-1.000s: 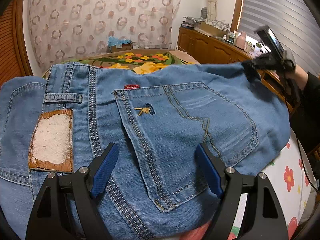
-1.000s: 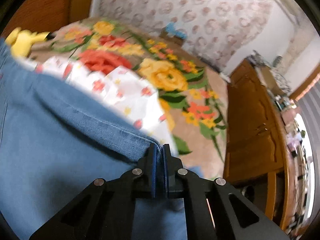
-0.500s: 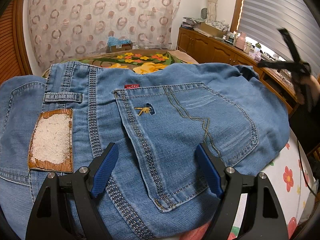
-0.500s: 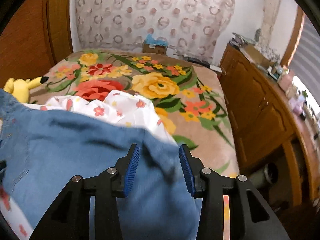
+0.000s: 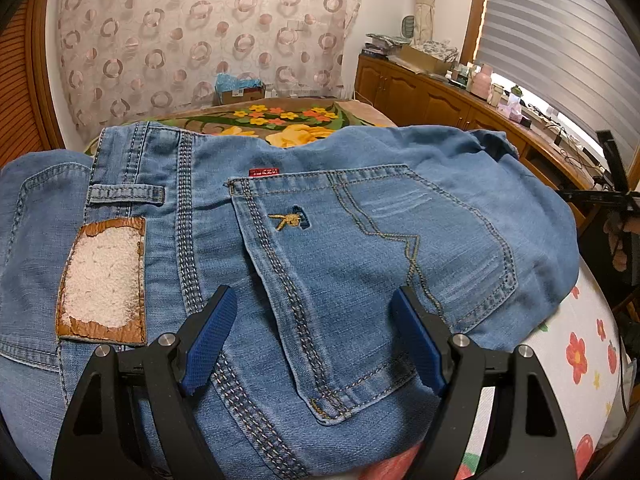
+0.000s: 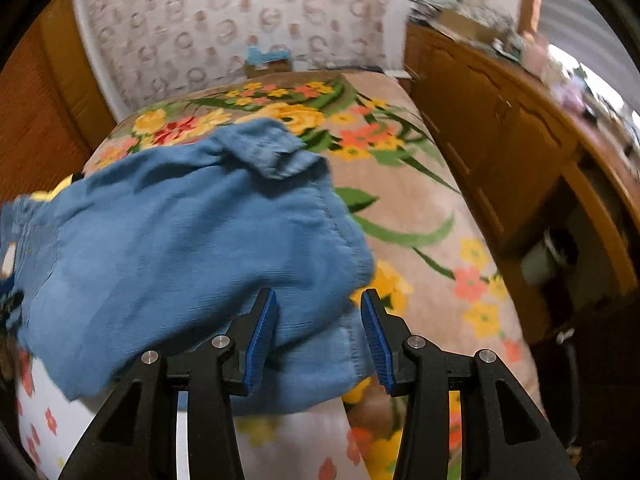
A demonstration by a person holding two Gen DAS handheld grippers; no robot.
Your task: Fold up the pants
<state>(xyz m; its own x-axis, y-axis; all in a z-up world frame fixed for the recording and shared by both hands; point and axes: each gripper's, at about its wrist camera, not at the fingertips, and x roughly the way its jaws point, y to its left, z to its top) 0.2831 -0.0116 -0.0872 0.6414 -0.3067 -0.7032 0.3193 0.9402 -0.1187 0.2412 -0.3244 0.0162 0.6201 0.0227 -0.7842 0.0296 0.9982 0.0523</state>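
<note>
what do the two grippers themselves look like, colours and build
Both match. The left gripper and right gripper each have matte black angular frames with triangular cut-outs, round silver bolt heads at the joints, and two fingers faced with ribbed dark blue pads. No cables or markings show on either in its own wrist view.

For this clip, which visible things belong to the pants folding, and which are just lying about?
Job:
jeans
left gripper, open
right gripper, open

Lying about:
floral blanket
white flowered sheet
cardboard box
wooden cabinet
</note>
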